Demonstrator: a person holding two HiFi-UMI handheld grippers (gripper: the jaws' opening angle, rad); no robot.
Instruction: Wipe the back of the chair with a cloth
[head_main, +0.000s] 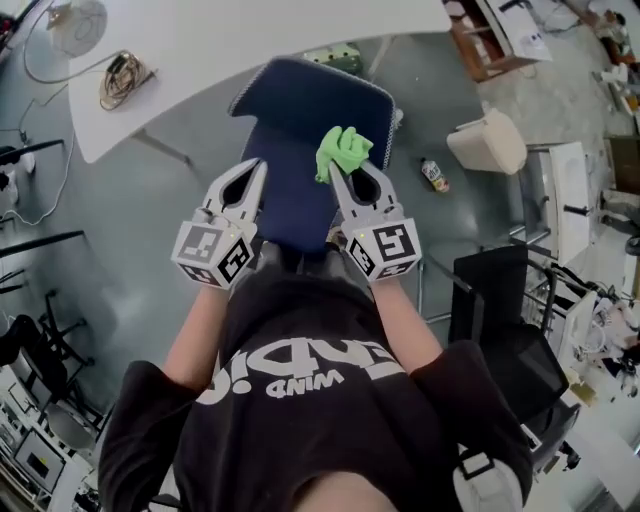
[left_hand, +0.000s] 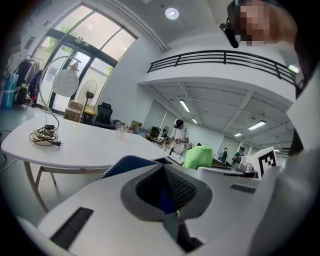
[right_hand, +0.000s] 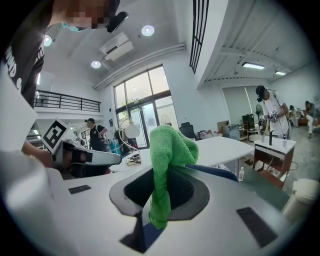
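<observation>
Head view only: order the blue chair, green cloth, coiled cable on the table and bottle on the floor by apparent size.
1. blue chair, clearly largest.
2 and 3. green cloth and coiled cable look about alike, so they stay unranked.
4. bottle, smallest.

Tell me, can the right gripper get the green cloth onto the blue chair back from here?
Probably yes. The right gripper is shut on the green cloth and sits right over the blue chair back. Nothing shows between cloth and chair, so the way looks free.
</observation>
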